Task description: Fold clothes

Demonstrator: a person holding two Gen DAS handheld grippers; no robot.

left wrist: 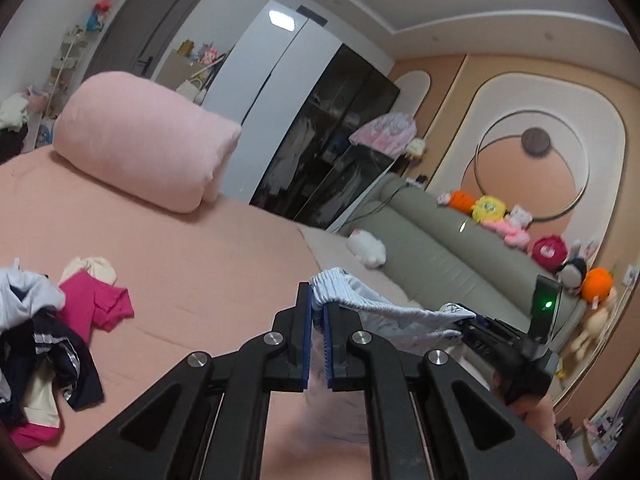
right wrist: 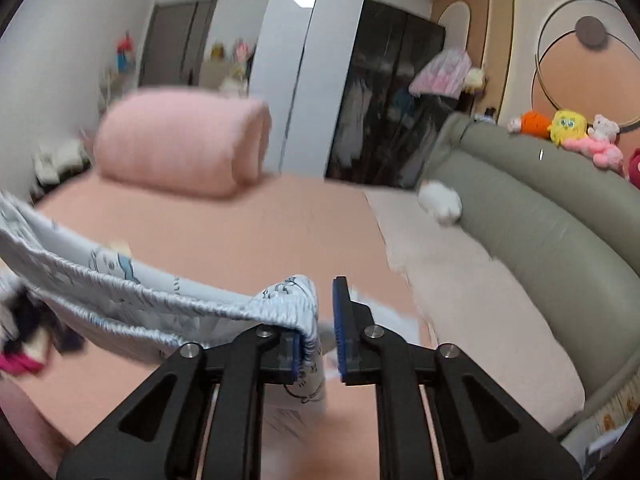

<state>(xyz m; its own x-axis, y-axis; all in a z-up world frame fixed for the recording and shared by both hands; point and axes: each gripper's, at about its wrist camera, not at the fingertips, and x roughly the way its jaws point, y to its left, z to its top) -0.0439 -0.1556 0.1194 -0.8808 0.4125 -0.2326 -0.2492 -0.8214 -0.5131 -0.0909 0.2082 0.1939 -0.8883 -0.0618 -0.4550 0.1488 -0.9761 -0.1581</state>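
A light blue printed garment with an elastic waistband hangs stretched in the air between my two grippers, above the pink bed. My left gripper is shut on one end of the waistband. The right gripper shows at the garment's far end in the left wrist view. In the right wrist view the garment runs off to the left and drapes over the left finger of my right gripper. Its jaws stand a little apart with bunched cloth between them.
A heap of dark, white and magenta clothes lies at the bed's left. A rolled pink quilt sits at the far end. The grey-green headboard on the right carries several plush toys; a white plush leans against it.
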